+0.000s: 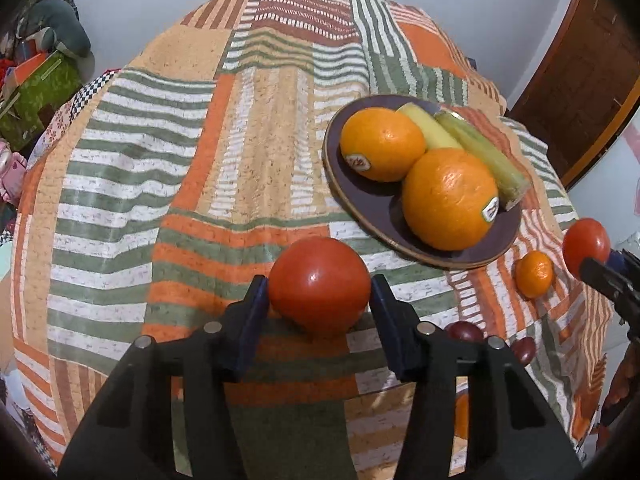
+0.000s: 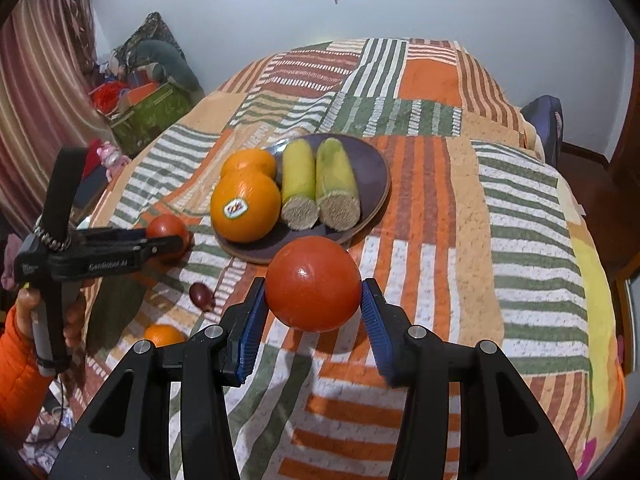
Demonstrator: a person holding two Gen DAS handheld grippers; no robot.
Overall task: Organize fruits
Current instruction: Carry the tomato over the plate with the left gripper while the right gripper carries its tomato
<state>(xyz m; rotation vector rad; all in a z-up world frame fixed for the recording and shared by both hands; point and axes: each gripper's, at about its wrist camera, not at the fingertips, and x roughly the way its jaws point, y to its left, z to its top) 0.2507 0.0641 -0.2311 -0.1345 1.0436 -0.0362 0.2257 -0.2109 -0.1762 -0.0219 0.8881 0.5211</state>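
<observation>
My left gripper is shut on a red tomato above the striped quilt, left of the plate. My right gripper is shut on a second red tomato in front of the plate; this tomato also shows in the left wrist view. The dark plate holds two large oranges and two yellow-green cane pieces. A small mandarin and two dark red grapes lie on the quilt near the plate. The left gripper also appears in the right wrist view.
The patchwork quilt covers a bed. Another small mandarin and a grape lie at the left. A green box and clutter stand beyond the left edge. A wooden door is at the right.
</observation>
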